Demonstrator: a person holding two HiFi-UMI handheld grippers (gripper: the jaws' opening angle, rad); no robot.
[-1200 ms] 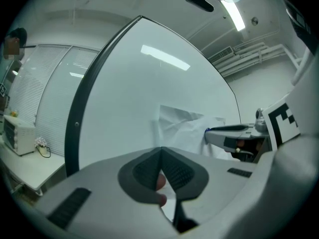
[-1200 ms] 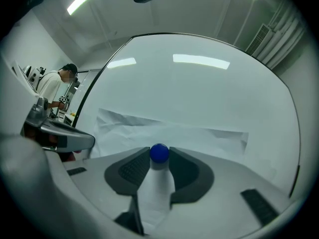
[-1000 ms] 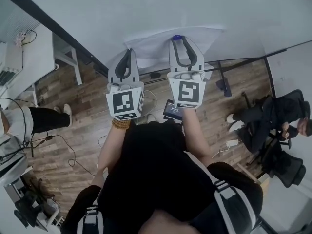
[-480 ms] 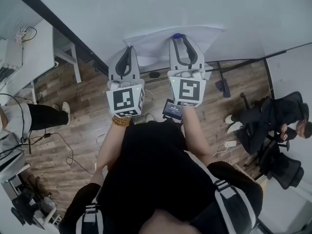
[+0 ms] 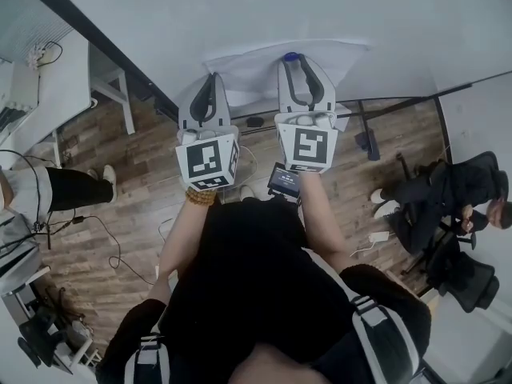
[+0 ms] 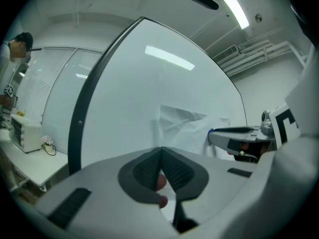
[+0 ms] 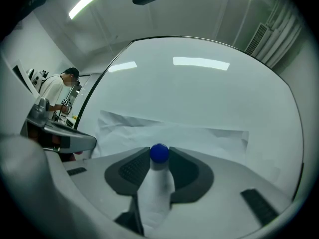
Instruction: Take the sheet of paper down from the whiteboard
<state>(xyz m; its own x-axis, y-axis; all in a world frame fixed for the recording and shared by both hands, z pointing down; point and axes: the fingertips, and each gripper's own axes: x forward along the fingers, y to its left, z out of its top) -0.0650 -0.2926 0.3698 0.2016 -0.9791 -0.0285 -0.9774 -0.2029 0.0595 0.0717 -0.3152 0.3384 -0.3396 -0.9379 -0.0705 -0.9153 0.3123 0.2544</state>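
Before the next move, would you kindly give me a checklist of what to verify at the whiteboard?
1. Right gripper closed on the round blue magnet: ok.
2. Left gripper jaws together at the left edge of the crumpled white sheet of paper: ok.
3. Sheet actually pinched by the left gripper: cannot tell.
4. Sheet down from the white whiteboard: not ok, it hangs on the board.
5. Other magnets on the sheet: cannot tell.
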